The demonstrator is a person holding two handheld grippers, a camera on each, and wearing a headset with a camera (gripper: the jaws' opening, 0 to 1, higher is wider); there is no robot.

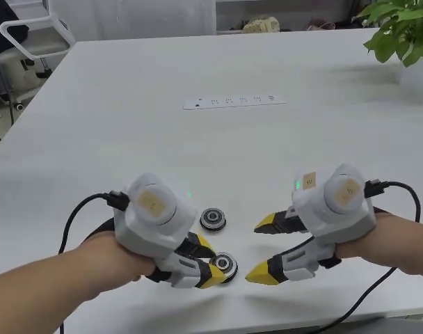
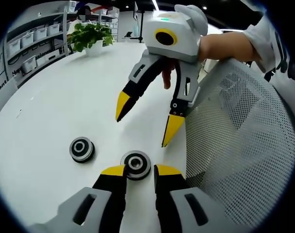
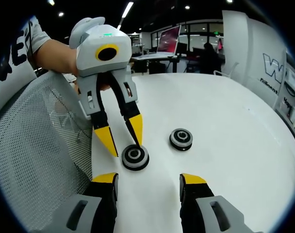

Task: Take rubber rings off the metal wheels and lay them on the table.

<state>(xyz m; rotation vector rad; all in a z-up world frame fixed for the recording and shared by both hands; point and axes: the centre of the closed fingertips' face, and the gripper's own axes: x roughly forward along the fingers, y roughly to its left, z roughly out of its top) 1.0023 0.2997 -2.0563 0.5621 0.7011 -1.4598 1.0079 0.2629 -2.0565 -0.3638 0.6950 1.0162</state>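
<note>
left gripper view: wheel [image 2: 136,164] at tips of left gripper [image 2: 139,171].

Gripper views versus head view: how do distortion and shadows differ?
Head view: even light, faint soft shadows on the white table. Left gripper view: fisheye curving; the nearer black-ringed metal wheel is sharp. Right gripper view: same curving, ceiling lamps glare.

Head cam sits above and behind the left gripper [image 1: 213,262] and right gripper [image 1: 252,253], looking down and out across the table [image 1: 128,104] toward the plant [image 1: 399,31]. Each gripper view rides low and close to the tabletop, and they face each other, roughly head-on I think. All three share the near wheel [image 1: 223,264] and far wheel [image 1: 213,218].
</note>
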